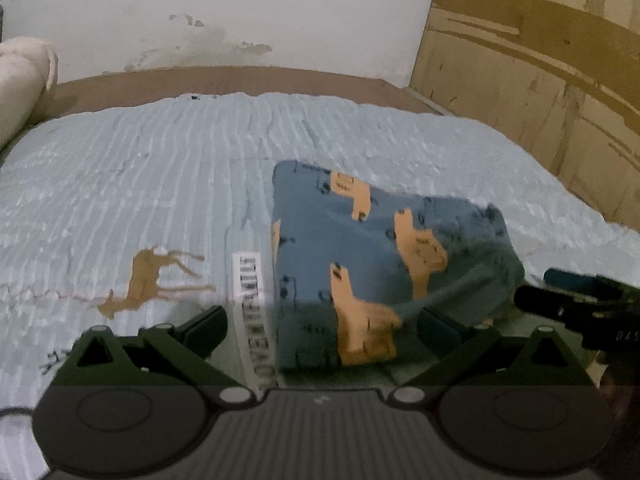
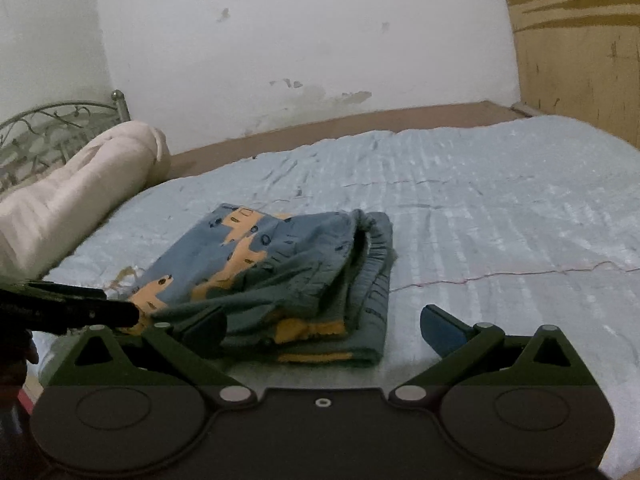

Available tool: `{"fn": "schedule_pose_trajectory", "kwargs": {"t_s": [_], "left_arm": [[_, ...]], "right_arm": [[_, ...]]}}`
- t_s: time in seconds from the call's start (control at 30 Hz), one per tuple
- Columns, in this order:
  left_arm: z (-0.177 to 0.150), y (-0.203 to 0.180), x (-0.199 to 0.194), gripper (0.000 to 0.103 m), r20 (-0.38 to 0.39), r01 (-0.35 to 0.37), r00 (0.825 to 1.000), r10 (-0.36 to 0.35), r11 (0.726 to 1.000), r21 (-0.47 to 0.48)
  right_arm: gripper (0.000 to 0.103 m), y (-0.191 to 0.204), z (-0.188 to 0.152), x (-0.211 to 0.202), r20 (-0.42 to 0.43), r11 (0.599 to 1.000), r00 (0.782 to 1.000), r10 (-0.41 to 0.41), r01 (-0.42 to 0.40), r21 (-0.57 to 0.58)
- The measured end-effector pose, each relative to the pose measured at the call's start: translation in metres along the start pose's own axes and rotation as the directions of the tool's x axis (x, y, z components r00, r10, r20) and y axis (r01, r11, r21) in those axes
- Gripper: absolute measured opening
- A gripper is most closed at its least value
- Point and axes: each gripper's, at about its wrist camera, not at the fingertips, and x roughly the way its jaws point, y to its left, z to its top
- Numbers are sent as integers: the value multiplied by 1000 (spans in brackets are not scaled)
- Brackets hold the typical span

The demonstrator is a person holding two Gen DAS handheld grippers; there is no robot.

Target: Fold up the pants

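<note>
On the pale blue bedspread (image 1: 160,168), in the left wrist view, the pants (image 1: 360,248) lie folded into a compact rectangle, so the folding looks nearly finished; the left gripper (image 1: 320,324) stands spread and empty over their near edge. In the right wrist view, the right gripper (image 2: 322,326) is likewise parted, with the bundle's near corner between its fingers, ungripped.

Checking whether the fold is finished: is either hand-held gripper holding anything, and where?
Nothing is held. The left hand-held gripper and right hand-held gripper are both open; the folded pants lie free on the bed.
</note>
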Motion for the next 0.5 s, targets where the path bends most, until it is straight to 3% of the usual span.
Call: {"fn": "schedule_pose_trajectory", "kwargs": {"t_s": [0.13, 0.2, 0.3, 0.5], "left_arm": [[11, 1, 13, 102, -2, 0, 1000, 0, 1000, -1], [14, 4, 27, 102, -26, 33, 999, -33, 999, -4], [18, 9, 48, 102, -98, 44, 994, -47, 999, -29], [29, 16, 64, 102, -95, 81, 992, -86, 995, -62]], "right_arm": [[102, -5, 5, 11, -30, 999, 999, 23, -22, 25], [102, -12, 7, 19, -64, 995, 995, 77, -73, 66], [102, -28, 12, 32, -111, 976, 979, 168, -150, 156], [102, -47, 25, 47, -101, 936, 950, 297, -269, 228]]}}
